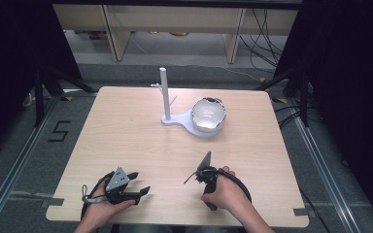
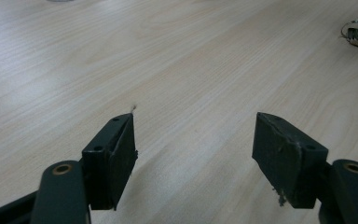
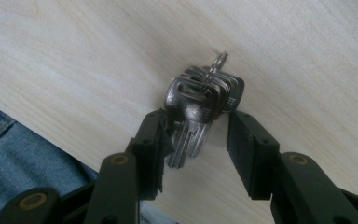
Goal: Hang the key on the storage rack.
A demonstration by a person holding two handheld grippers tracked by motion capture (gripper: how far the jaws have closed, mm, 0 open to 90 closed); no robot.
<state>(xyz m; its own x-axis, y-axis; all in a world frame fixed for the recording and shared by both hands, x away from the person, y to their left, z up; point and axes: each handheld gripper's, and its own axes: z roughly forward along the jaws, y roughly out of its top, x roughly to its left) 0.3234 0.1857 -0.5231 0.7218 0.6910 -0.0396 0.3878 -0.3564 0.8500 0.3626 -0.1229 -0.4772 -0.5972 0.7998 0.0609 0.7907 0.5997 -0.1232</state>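
Keys [image 3: 196, 112] on a ring sit between the jaws of the right gripper [image 3: 195, 140], at the near edge of the table [image 3: 74, 56], close to the person's lap (blue denim shows just past the edge). In the right gripper view the bunch leans on the left pad, while the right pad stands a little clear of it, so I cannot tell whether this is a real grip or only a loose cradle; the jaws are spread fairly wide either way. The bunch looks like several flat silver keys stacked together, blades pointing back toward the gripper, heads fanned, with a thin steel ring [image 3: 217, 62] threaded through their holes and sticking up at the far end. It should handle as a floppy, sliding cluster, not a solid piece. In the high view the right gripper [image 1: 200, 174] is near the front of the table, tipped downward, and the left gripper [image 1: 141, 187] rests off to its side, jaws wide apart with nothing between them but bare wood. Farther off, well apart from both hands, stands a white stand [image 1: 165, 94] with a small peg, its base joined to a tray with a shiny bowl [image 1: 208, 114]. Judging by that, the work is at its start: the keys are barely taken up, and carrying them across to the peg or the bowl is all still ahead.
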